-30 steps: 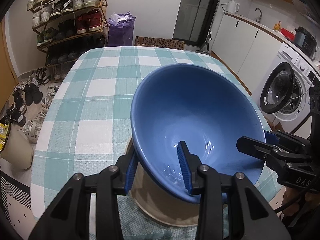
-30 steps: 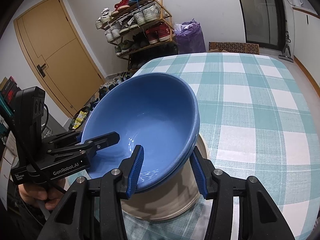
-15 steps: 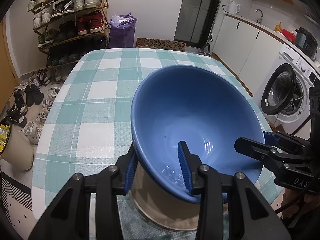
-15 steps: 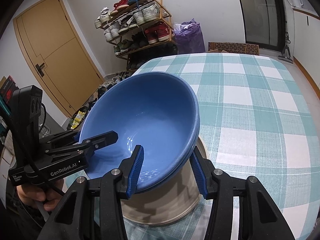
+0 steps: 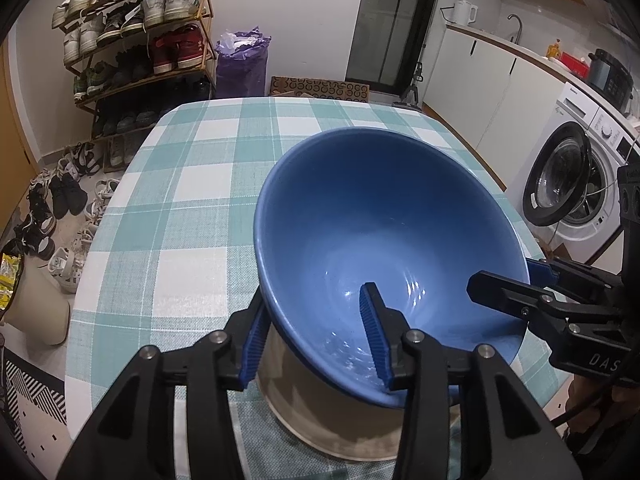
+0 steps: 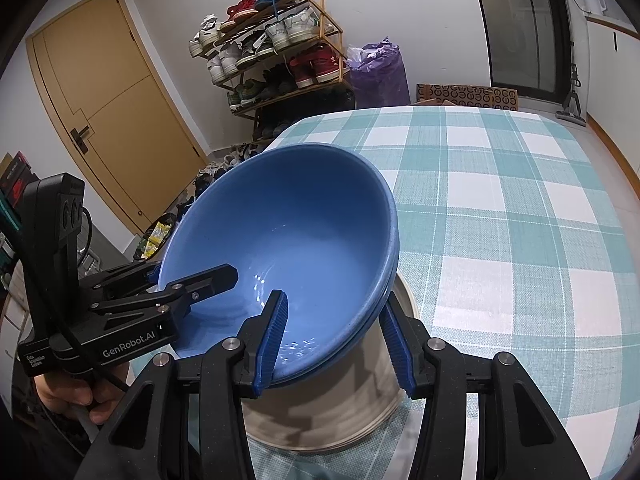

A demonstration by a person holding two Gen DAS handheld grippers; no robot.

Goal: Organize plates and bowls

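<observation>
Blue glazed ceramic bowl (image 5: 384,240), wide and deep, sits tilted over a stack of cream-coloured plates (image 5: 320,412) at the near edge of the table (image 5: 180,184) with the teal-and-white checked cloth. In the right wrist view a second blue rim shows just under the first, so this looks like two nested bowls; cannot confirm from the left view.

Left gripper (image 5: 316,336): jaws straddle the near-left rim, one blue pad inside the bowl, one outside; pads seem to pinch the wall. Right gripper (image 6: 336,340): same arrangement on the opposite rim, inner pad against the bowl's inside; the outer pad stands a little off the wall, so cannot tell whether it grips or has slackened.

Change over the last second: very little. Bowl has dropped slightly toward the plates and both grippers hold nearly the same pose. Judgement: the bowl is being lowered onto the plate stack and is at or close to contact; it is not level yet.

Next: level the bowl, then release both rims together, else it may slide off the plates
</observation>
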